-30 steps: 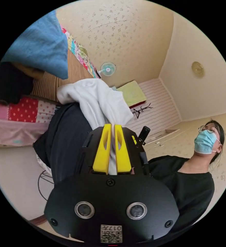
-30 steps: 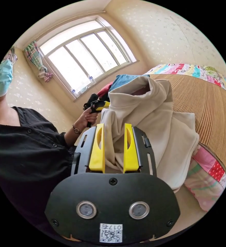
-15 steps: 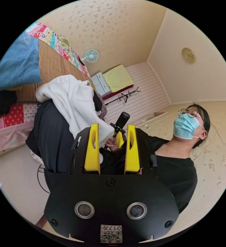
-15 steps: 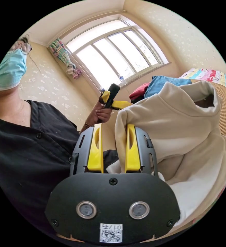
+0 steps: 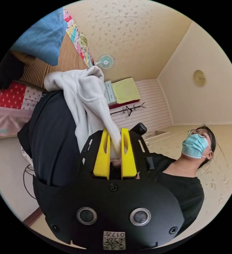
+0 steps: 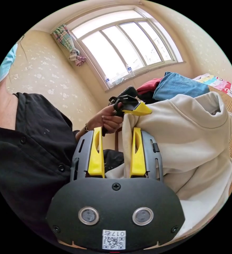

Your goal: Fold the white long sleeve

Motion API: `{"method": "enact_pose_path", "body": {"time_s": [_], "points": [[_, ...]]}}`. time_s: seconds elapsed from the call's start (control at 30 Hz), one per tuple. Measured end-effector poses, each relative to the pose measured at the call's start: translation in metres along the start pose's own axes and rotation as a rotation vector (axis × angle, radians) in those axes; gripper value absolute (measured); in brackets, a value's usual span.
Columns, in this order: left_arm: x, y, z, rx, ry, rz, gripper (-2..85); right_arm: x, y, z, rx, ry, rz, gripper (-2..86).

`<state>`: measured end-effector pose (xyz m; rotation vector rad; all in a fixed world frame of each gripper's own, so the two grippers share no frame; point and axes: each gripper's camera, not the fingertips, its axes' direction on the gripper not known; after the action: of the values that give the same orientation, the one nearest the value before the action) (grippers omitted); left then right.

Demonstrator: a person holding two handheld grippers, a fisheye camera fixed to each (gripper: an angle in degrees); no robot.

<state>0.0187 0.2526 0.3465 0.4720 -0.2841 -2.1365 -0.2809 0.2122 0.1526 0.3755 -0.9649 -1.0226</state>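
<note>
in the left gripper view, the left tool (image 5: pixel 115 132) sits closest, its two yellow jaws drawn near each other and clenched on a bunched fold of the white long-sleeve fleece top (image 5: pixel 87 98), which rises from between the jaws and drapes away over the person's dark trousers (image 5: pixel 52 137). just beyond the jaws the black handle of the other tool pokes up. further off lies the bed with a brown striped woven mat (image 5: pixel 58 63), a pink and red polka-dot patchwork cover (image 5: pixel 13 99) at its edge, and a folded blue cloth (image 5: pixel 42 39) on the mat. far back against the wall stand a small round fan (image 5: pixel 105 61), a pale drawer unit (image 5: pixel 109 91) and a black coat rack (image 5: pixel 130 109).

in the right gripper view, the right tool (image 6: pixel 117 132) is released, its yellow jaws standing well apart; an edge of the white top (image 6: pixel 184 137) hangs down between them, lying against the inner face of one jaw, and the other jaw is clear of it. the rest of the top spreads to that side, its collar opening upward. just behind, the person's hand (image 6: pixel 106 120) grips the left tool (image 6: pixel 135 109), whose yellow tip bites the top's upper edge. beyond are the folded blue cloth (image 6: pixel 179 87), a red garment (image 6: pixel 149 87), and the wide arched window (image 6: pixel 124 50) with a knotted plaid curtain (image 6: pixel 68 42).
</note>
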Motion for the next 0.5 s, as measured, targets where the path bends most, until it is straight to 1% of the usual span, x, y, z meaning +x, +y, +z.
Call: {"method": "enact_pose_path", "body": {"time_s": [0.07,0.17,0.2,0.23,0.27,0.3,0.33,0.37,0.43,0.5], "points": [[-0.002,0.001,-0.002,-0.004,-0.025,-0.006,5.2,0.005,0.001,-0.024,0.024,0.009,-0.031,12.0],[-0.005,0.004,-0.004,-0.015,-0.087,-0.013,5.1,0.029,-0.004,-0.074,0.082,0.172,-0.060,10.1],[-0.009,0.005,-0.003,-0.008,-0.078,-0.016,5.1,0.047,-0.013,-0.091,0.060,0.276,-0.074,9.9],[-0.011,0.006,-0.003,-0.006,-0.073,-0.019,5.1,0.071,-0.024,-0.104,-0.002,0.380,-0.089,9.9],[-0.015,0.008,-0.001,-0.007,-0.069,-0.024,5.1,0.086,-0.030,-0.110,-0.033,0.430,-0.082,10.0],[-0.019,0.009,0.002,-0.010,-0.066,-0.025,5.1,0.121,-0.043,-0.120,-0.085,0.507,-0.039,10.3],[-0.021,0.010,0.004,-0.013,-0.064,-0.025,5.1,0.156,-0.058,-0.127,-0.122,0.525,-0.011,10.9],[-0.024,0.011,0.006,-0.017,-0.061,-0.025,5.1,0.172,-0.065,-0.127,-0.140,0.519,-0.010,11.2],[-0.028,0.014,0.008,-0.016,-0.065,-0.025,5.2,0.230,-0.093,-0.115,-0.229,0.478,-0.024,13.1],[-0.034,0.018,0.011,-0.022,-0.069,-0.025,5.9,0.273,-0.108,-0.097,-0.311,0.409,0.017,14.4]]}}
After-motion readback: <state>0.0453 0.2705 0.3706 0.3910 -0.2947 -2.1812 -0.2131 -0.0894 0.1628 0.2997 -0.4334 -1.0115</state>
